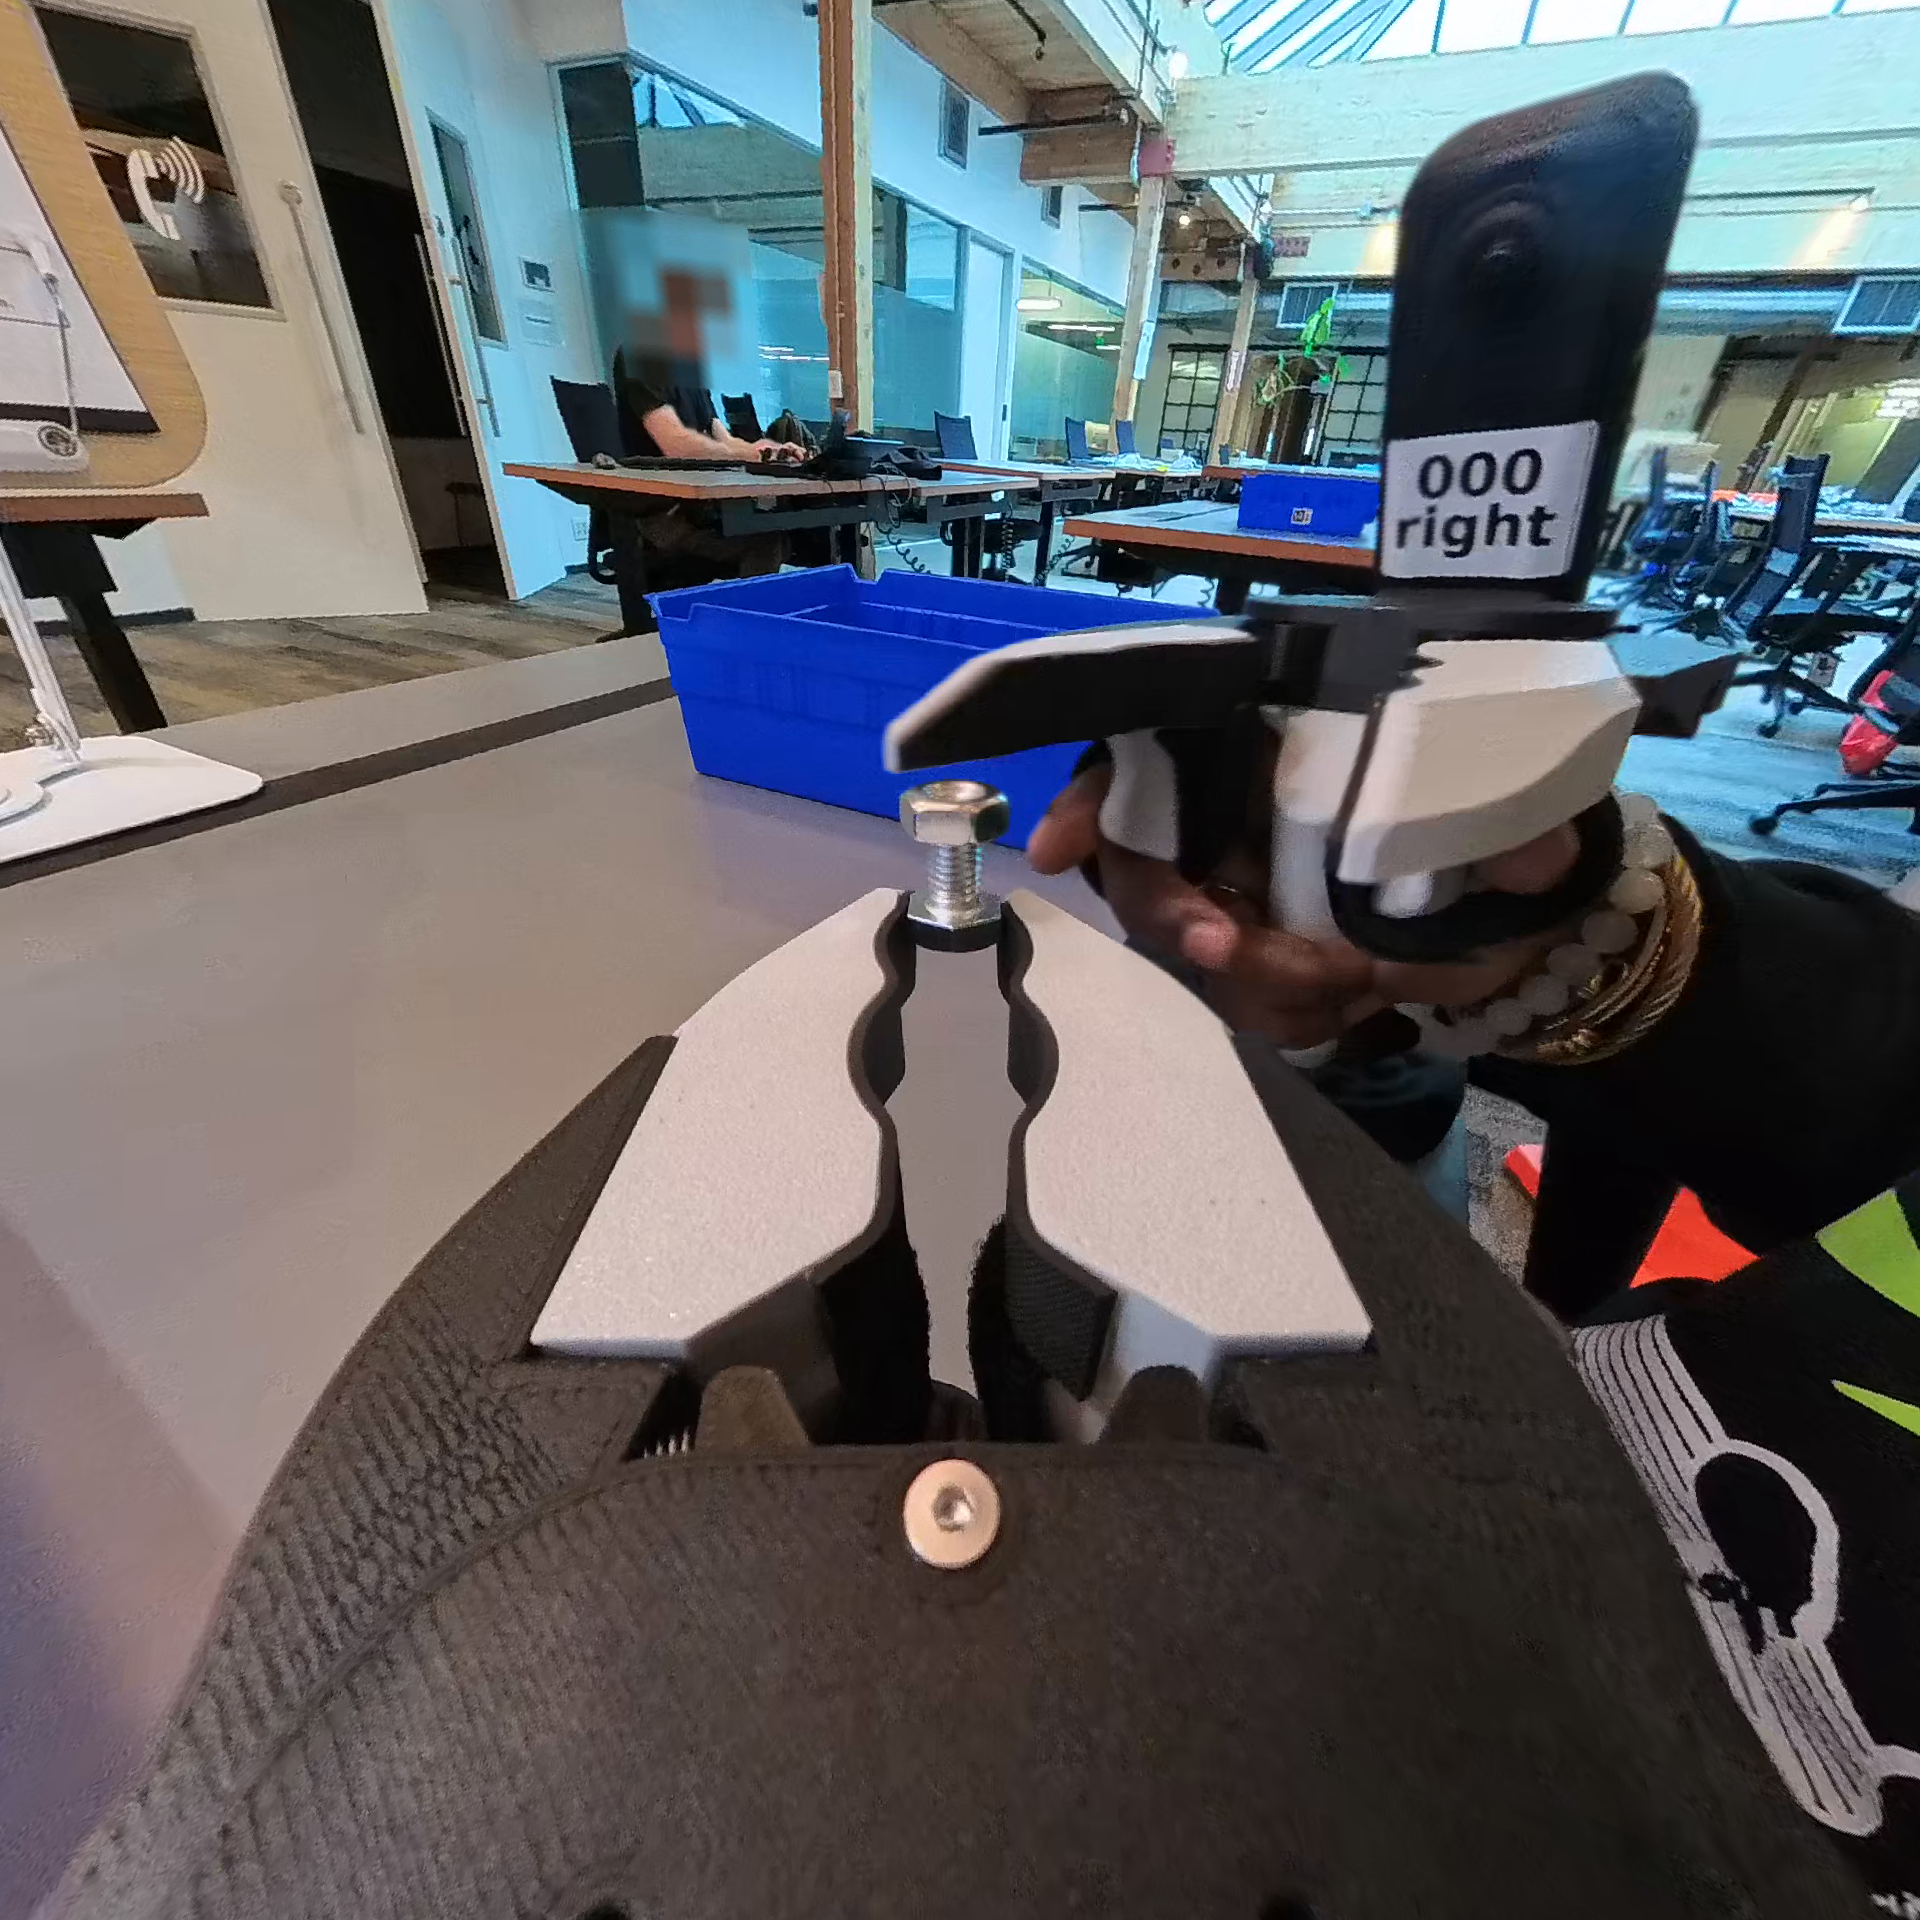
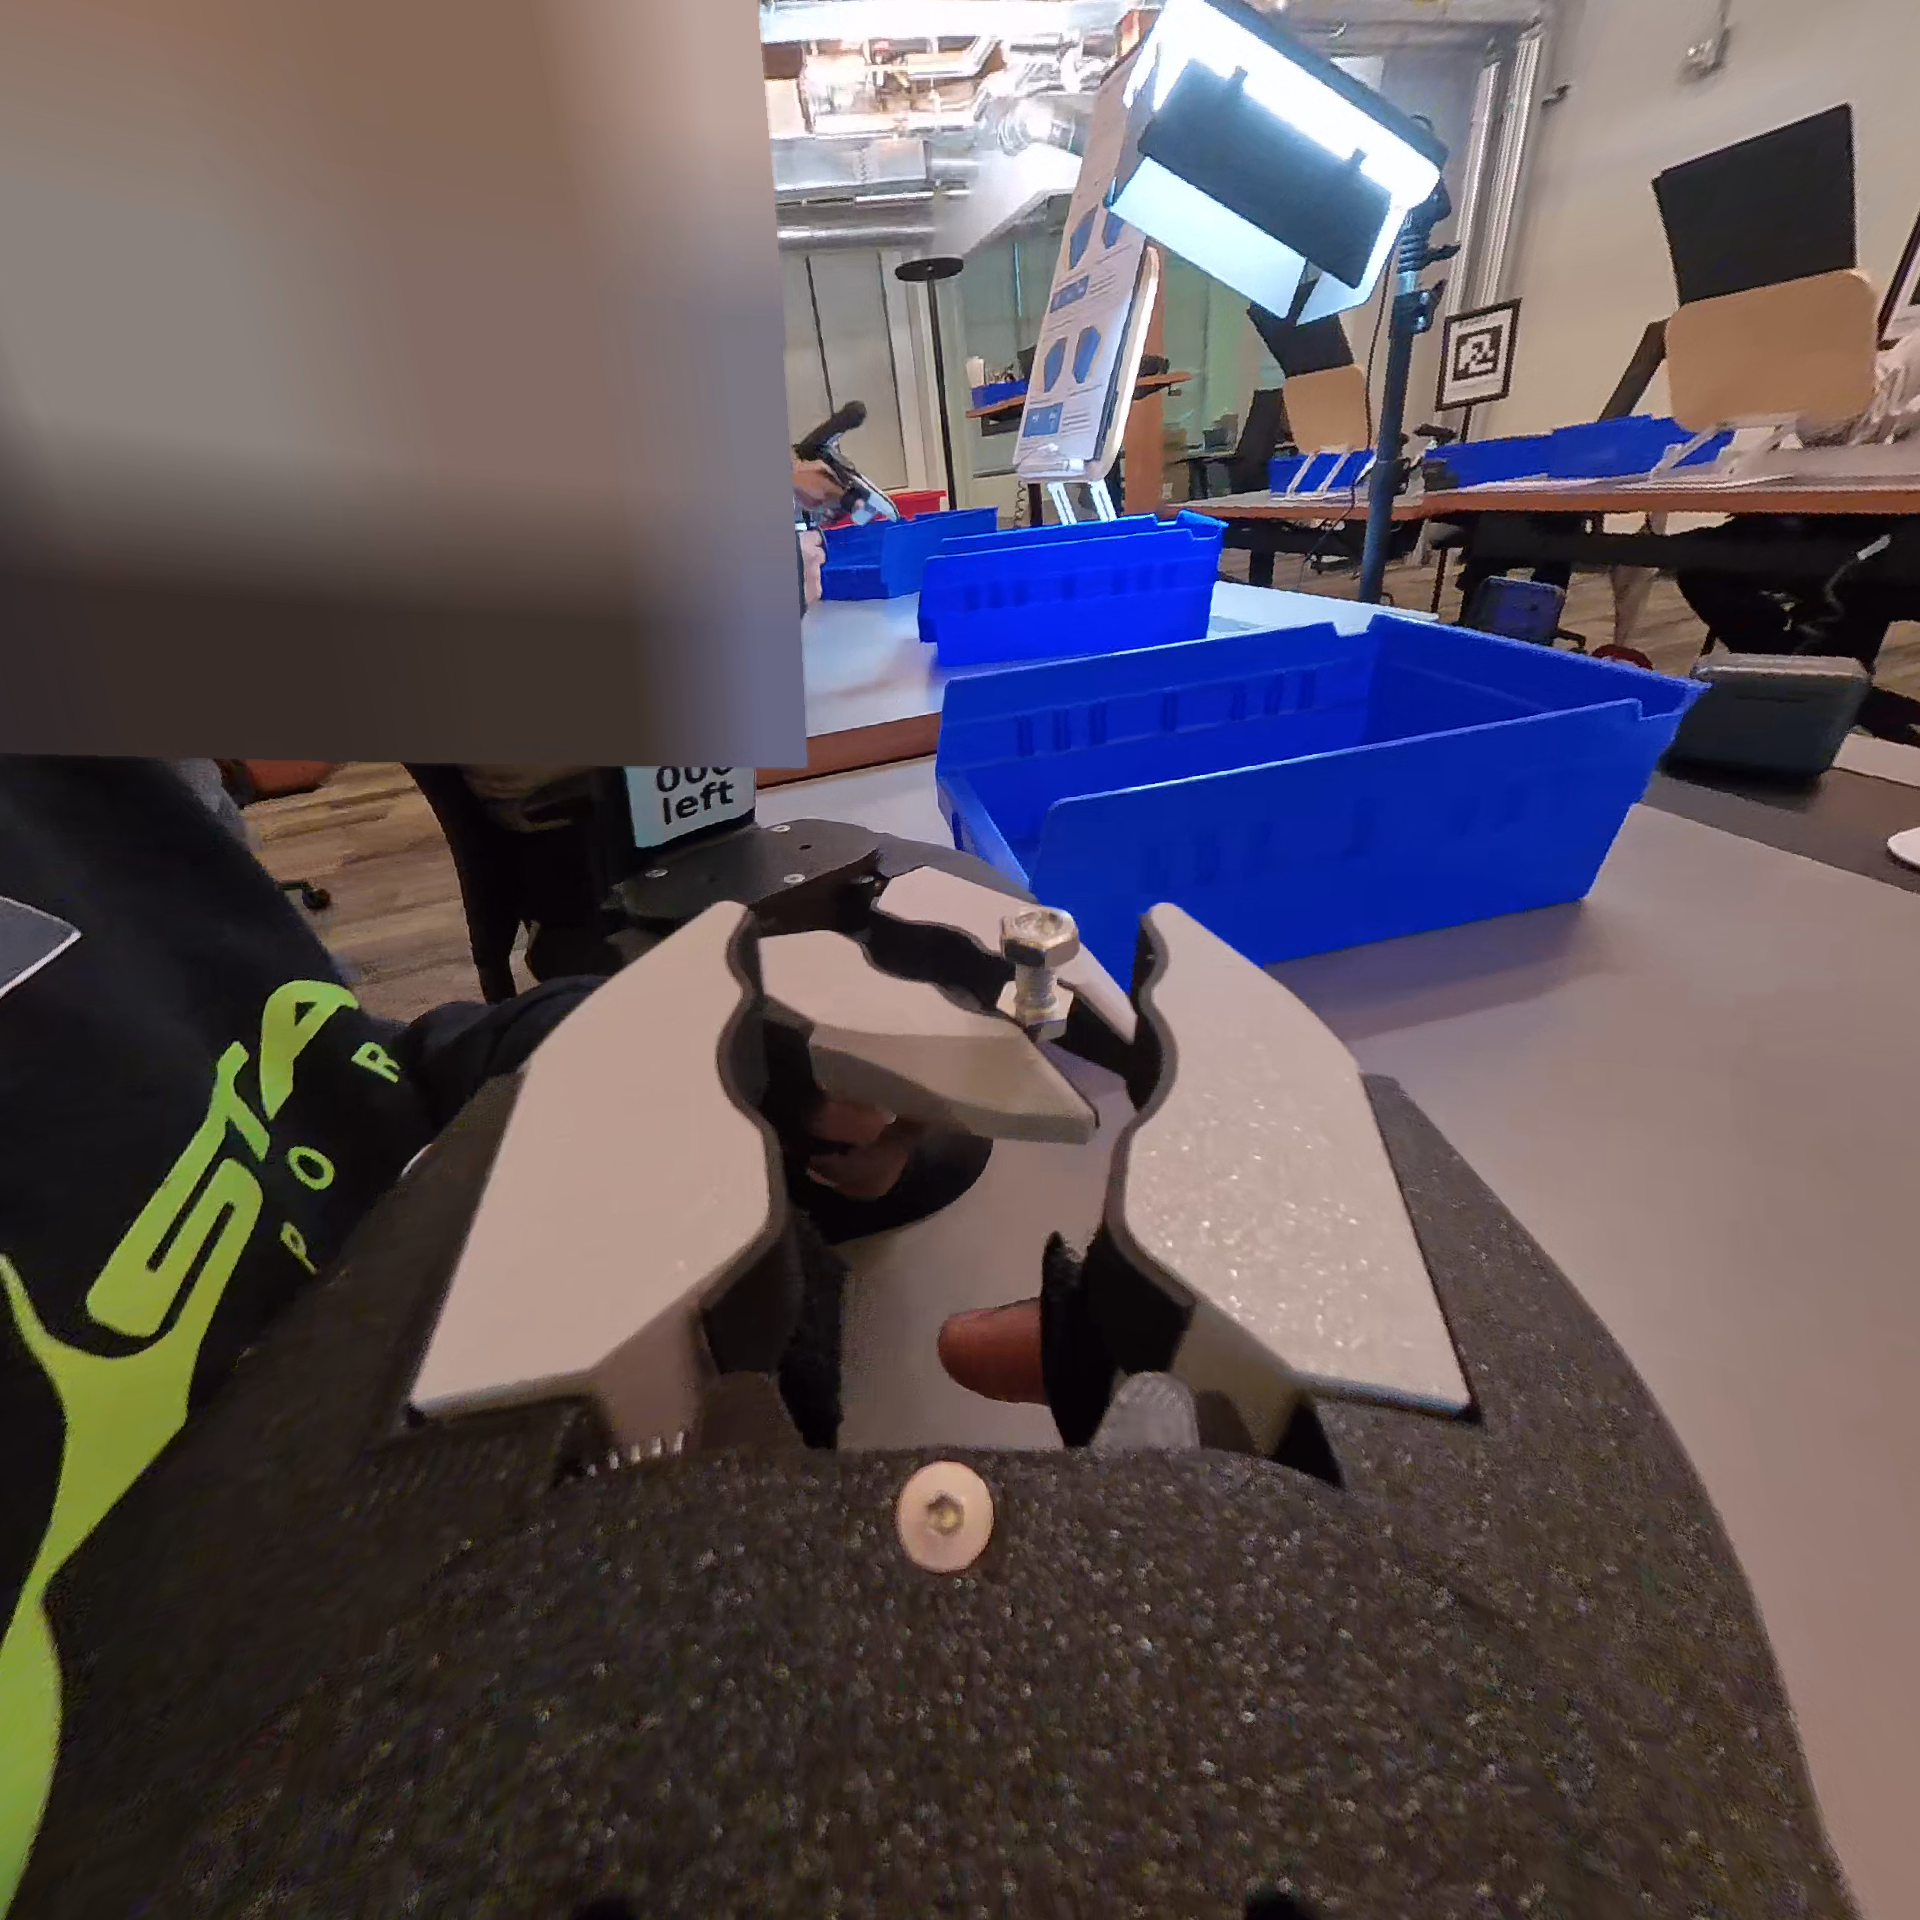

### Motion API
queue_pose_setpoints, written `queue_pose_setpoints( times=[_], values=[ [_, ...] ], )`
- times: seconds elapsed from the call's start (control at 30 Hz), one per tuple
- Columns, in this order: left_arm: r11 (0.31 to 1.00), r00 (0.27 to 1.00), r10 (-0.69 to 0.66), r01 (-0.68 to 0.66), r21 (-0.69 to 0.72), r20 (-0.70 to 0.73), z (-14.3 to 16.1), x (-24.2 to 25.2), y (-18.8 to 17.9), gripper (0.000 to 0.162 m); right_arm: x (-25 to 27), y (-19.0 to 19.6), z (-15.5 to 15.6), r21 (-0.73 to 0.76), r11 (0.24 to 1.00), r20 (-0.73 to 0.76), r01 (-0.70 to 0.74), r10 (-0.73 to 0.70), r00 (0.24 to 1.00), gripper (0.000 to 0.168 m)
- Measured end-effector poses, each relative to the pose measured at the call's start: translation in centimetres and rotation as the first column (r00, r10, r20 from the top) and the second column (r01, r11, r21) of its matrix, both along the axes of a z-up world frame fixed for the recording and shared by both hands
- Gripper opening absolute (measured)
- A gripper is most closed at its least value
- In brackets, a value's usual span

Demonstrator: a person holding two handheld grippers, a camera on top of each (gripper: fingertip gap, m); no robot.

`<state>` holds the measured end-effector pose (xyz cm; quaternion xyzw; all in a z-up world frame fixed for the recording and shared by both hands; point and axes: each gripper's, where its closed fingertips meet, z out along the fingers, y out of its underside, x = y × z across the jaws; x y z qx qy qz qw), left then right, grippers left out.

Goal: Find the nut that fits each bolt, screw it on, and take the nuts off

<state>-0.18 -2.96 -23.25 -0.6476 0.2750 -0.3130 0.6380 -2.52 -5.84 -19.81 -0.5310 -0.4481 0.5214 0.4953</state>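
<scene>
The left gripper (image 1: 954, 920) lies low and level over the grey desk (image 1: 364, 935), its two grey fingers clenched on the hex head at the lower end of a silver bolt (image 1: 954, 868), so that the bolt stands upright, shank up, just above the desk surface. A silver hex nut (image 1: 954, 812) sits threaded at the top of the shank, with bare thread showing between it and the gripped head. The right gripper (image 2: 940, 1023) comes in from the side at about the bolt's height, held in a hand (image 1: 1226, 935) wearing beaded bracelets at the wrist; its fingers are spread apart and grasp nothing. In the left wrist view one of its fingertips (image 1: 914, 743) hangs just above the nut, not touching it; in the right wrist view the bolt and nut appear between the spread tips, close to the farther finger. Behind the bolt, a blue bin (image 2: 1299, 821) stands on the desk, near but apart from both grippers. To the left of the bolt the desk lies open, with a white stand base (image 1: 114, 790) at its far edge.
</scene>
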Motion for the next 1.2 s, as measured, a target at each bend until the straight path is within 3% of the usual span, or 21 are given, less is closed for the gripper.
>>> queue_pose_setpoints(
  times=[0.2,0.7,0.83,0.9,0.97,1.2],
  values=[
    [1.0,0.999,-0.008,0.008,0.005,-0.035,-0.3,0.4,-0.1,0.015,-2.3,-0.4,-0.5,0.033,0.998,0.062,-0.046,0.044,0.997,0.08],
    [1.0,1.0,0.005,-0.005,-0.008,-0.002,-0.1,0.0,0.1,0.015,-1.0,-0.9,-0.8,0.041,0.999,0.055,-0.006,0.004,0.998,0.072],
    [1.0,1.0,0.007,-0.007,-0.008,0.001,-0.1,-0.1,0.2,0.015,-0.2,-0.9,-0.8,0.047,0.999,0.059,0.01,-0.013,0.998,0.064],
    [1.0,1.0,0.01,-0.01,-0.009,0.006,0.0,-0.2,0.2,0.015,0.4,-1.2,-0.7,0.056,0.998,0.052,-0.005,0.002,0.999,0.045],
    [1.0,1.0,0.008,-0.008,-0.01,0.007,0.0,-0.1,0.2,0.015,0.8,-1.2,-0.3,0.053,0.999,0.028,-0.008,0.006,1.0,0.042],
    [1.0,1.0,0.002,-0.002,-0.005,-0.006,-0.1,0.0,0.1,0.015,-0.5,0.0,-0.5,0.037,0.999,0.02,0.016,-0.017,1.0,0.073]
  ],
)
